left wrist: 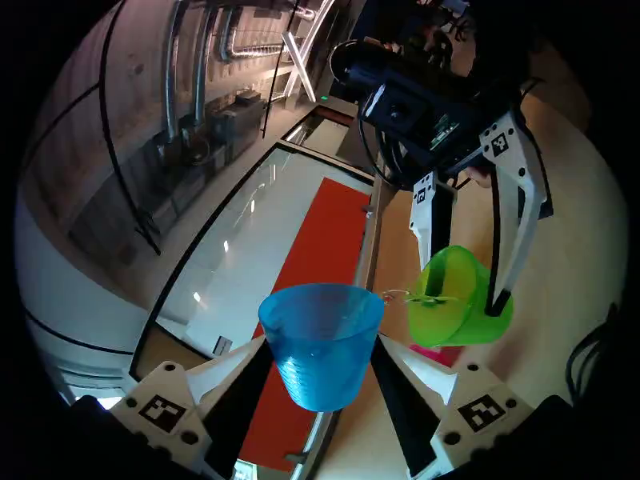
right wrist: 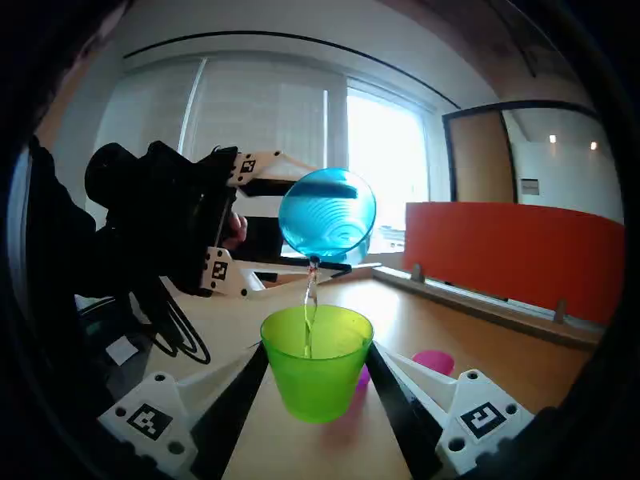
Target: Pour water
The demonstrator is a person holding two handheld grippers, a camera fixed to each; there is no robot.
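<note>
My left gripper (left wrist: 320,352) is shut on a blue translucent cup (left wrist: 322,352). In the right gripper view that blue cup (right wrist: 326,214) is tipped on its side, mouth toward the camera, held by the left gripper (right wrist: 336,224) and a hand. A thin water stream (right wrist: 309,308) falls from its rim into a green cup (right wrist: 318,364). My right gripper (right wrist: 318,360) is shut on the green cup, which stands upright just below the blue one. In the left gripper view the green cup (left wrist: 456,300) sits between the right gripper's (left wrist: 468,272) white fingers, with water (left wrist: 400,296) crossing to it.
A wooden table (right wrist: 448,320) lies under both cups. A pink cup (right wrist: 433,362) stands on it just behind the green one. A red partition (right wrist: 520,248) runs along the table's far edge. Black cables (right wrist: 172,328) lie at the left.
</note>
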